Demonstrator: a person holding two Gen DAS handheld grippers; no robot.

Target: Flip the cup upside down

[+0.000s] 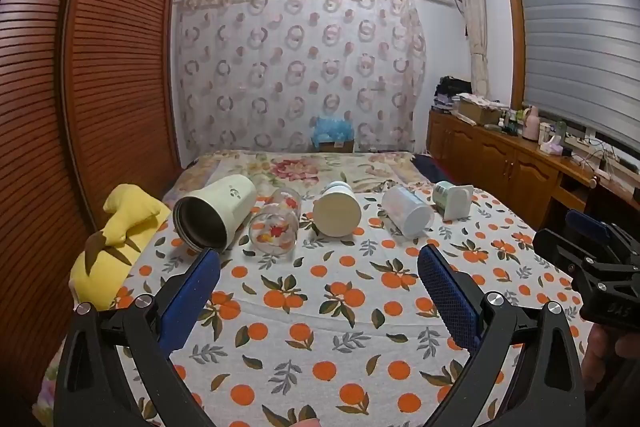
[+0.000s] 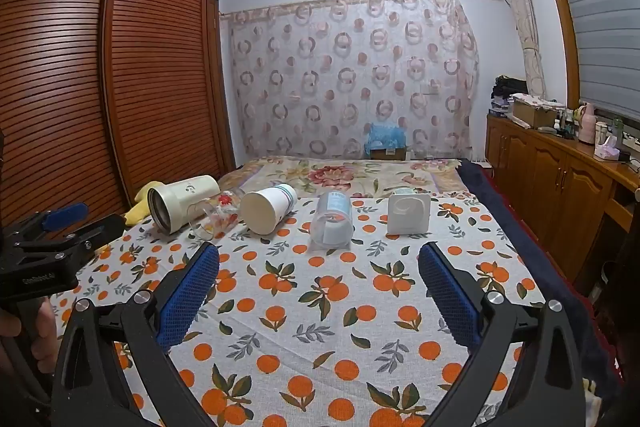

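Several cups lie on their sides in a row on the orange-print cloth (image 1: 320, 307). From left: a cream steel-lined tumbler (image 1: 214, 213) (image 2: 180, 201), a clear glass with red leaves (image 1: 276, 223) (image 2: 216, 217), a white paper-style cup (image 1: 337, 209) (image 2: 268, 209), a translucent plastic cup (image 1: 408, 213) (image 2: 332, 223), and a white square-based cup (image 1: 454, 201) (image 2: 408, 213). My left gripper (image 1: 320, 267) is open and empty, short of the row. My right gripper (image 2: 320, 267) is open and empty, also short of the row; it shows at the right edge of the left wrist view (image 1: 588, 247).
A yellow plush toy (image 1: 120, 227) lies at the bed's left edge beside a wooden slatted wardrobe (image 1: 80, 87). A wooden cabinet (image 2: 560, 179) with clutter runs along the right wall. A box with blue bags (image 1: 334, 135) sits at the bed's far end.
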